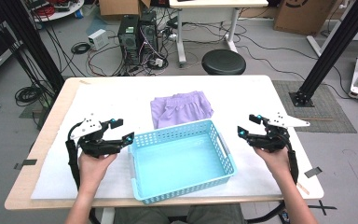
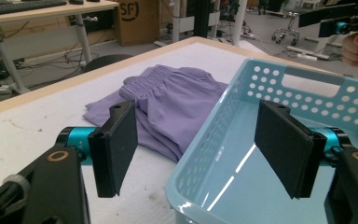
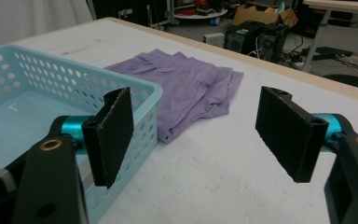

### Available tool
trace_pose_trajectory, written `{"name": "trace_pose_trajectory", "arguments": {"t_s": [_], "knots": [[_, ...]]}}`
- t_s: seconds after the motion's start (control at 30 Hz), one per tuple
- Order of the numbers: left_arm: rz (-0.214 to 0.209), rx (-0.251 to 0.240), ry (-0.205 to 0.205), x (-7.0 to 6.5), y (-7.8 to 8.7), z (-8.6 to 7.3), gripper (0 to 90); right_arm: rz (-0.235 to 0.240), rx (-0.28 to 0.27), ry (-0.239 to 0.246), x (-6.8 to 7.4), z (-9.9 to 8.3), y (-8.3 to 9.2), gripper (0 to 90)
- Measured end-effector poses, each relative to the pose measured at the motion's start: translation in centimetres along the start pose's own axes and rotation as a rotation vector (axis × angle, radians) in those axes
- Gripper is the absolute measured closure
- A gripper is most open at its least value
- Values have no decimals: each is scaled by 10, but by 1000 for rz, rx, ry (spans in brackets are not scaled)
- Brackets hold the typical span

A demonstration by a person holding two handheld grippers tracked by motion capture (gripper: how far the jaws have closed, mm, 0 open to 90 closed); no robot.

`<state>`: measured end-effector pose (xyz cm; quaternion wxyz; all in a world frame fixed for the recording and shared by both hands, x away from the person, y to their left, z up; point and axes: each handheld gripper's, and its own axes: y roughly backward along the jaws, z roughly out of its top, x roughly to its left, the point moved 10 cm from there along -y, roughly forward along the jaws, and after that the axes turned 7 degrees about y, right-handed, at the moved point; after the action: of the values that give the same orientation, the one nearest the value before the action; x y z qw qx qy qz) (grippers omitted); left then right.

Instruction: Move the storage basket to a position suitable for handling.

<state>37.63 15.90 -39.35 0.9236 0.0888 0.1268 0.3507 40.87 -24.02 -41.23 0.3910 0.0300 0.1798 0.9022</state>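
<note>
We see the folded purple shorts (image 1: 181, 108) lying flat on the white worktop (image 1: 102, 98), near the middle of its far half, waistband toward the far edge. Their near edge lies just behind the far wall of the light blue basket (image 1: 221, 144), which stands on the near half of the worktop, slightly turned, with its near corner close to the near edge.

On either side of the basket we find the two grippers, each held in a hand that comes in over the near edge with the forearm raised off the worktop. The left gripper (image 1: 122, 130) hovers just beside the basket's left wall, pointing toward the basket; its fingers (image 2: 116, 147) stand wide apart with nothing between them. The right gripper (image 1: 250, 126) hovers near the basket's right wall, pointing inward as well; its fingers (image 3: 112, 133) are spread just as wide and hold nothing. Neither gripper touches the shorts or the basket.
</note>
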Motion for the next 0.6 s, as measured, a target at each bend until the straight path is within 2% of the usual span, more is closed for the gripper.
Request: {"name": "trace_pose_trajectory", "arguments": {"t_s": [0.07, 0.27, 0.5, 0.6], "knots": [[-19, -5, 4, -3, 3, 0, 296, -2, -8, 6, -1, 1, 0, 280], [12, 0, -21, -2, 5, -1, 293, -3, -4, 3, -2, 0, -1, 280], [30, 1, -8, 1, 6, -5, 293, -3, 6, -3, -3, -1, -3, 280], [26, -1, -10, 2, 6, -6, 293, -4, -2, 10, -3, 0, -3, 280]]}}
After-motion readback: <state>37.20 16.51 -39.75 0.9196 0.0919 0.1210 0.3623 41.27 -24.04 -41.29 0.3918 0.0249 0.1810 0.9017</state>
